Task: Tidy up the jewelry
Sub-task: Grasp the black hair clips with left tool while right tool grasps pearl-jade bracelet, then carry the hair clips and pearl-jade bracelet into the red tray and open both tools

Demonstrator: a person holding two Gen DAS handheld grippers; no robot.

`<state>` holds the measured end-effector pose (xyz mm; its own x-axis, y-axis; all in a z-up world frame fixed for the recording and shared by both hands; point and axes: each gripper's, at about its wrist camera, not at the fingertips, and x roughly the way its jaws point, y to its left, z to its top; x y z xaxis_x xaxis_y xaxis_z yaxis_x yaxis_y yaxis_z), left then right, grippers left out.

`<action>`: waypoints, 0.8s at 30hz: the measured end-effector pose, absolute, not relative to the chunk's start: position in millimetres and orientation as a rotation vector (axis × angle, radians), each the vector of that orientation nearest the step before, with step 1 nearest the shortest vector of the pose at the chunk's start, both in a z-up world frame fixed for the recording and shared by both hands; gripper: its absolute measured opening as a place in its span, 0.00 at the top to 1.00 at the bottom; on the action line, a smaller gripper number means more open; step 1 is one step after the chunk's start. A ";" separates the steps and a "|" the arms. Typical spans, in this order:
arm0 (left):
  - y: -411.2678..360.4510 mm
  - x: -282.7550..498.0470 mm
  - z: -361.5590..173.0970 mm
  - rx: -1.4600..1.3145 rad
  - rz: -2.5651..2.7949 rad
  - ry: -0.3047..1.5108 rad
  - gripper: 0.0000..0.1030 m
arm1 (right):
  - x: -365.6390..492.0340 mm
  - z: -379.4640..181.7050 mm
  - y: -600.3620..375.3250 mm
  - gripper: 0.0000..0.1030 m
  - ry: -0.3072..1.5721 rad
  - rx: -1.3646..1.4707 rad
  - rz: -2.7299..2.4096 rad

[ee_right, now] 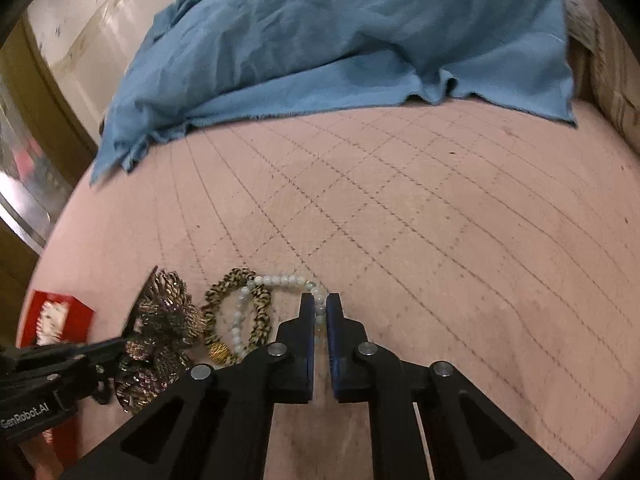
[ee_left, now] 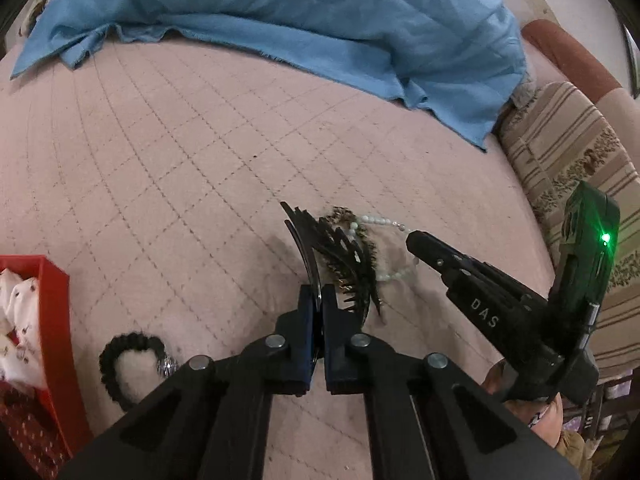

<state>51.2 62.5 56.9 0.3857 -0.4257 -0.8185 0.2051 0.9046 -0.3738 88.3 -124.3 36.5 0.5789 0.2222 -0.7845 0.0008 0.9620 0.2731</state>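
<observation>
hair claw clip: one, black with long curved teeth (ee_left: 336, 256), pinched at its spine between the left gripper (ee_left: 317, 300) fingers, teeth fanned out toward the right and over the other bits

pearl bead strand: one (ee_right: 280, 280), looped on the bed just past the clip; the right gripper (ee_right: 318, 308) has its fingers nearly pressed together right around a few beads at the strand's right end

leopard-print scrunchie: one (ee_right: 256, 300), lying tangled with the pearl strand, touching it

black scrunchie: one, with a small silver charm (ee_left: 132, 356), sitting alone on the bed near the left, between the clip and the box

red box: one (ee_left: 52, 308), at the left edge, some white printed fabric inside

around: pink quilted bedspread (ee_right: 440, 220) under everything, a big rumpled blue cloth (ee_left: 320, 20) at the far side, striped cushion (ee_left: 560, 140) off to the right

in the way: the clip's teeth cover part of the leopard scrunchie from the left camera
</observation>
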 end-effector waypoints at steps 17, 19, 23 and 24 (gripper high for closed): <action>83.7 -34.5 120.8 -0.241 -0.425 0.986 0.96 | -7.7 116.1 -125.3 0.94 0.831 0.301 0.187; 94.2 -45.1 128.0 -0.252 -0.415 0.966 0.96 | -16.4 126.2 -119.9 0.94 0.817 0.292 0.197; 117.9 -62.3 138.0 -0.280 -0.389 0.933 0.96 | -31.1 147.1 -102.3 0.94 0.791 0.259 0.224; 123.6 -65.6 139.7 -0.286 -0.382 0.927 0.96 | -33.6 151.9 -96.4 0.94 0.789 0.254 0.234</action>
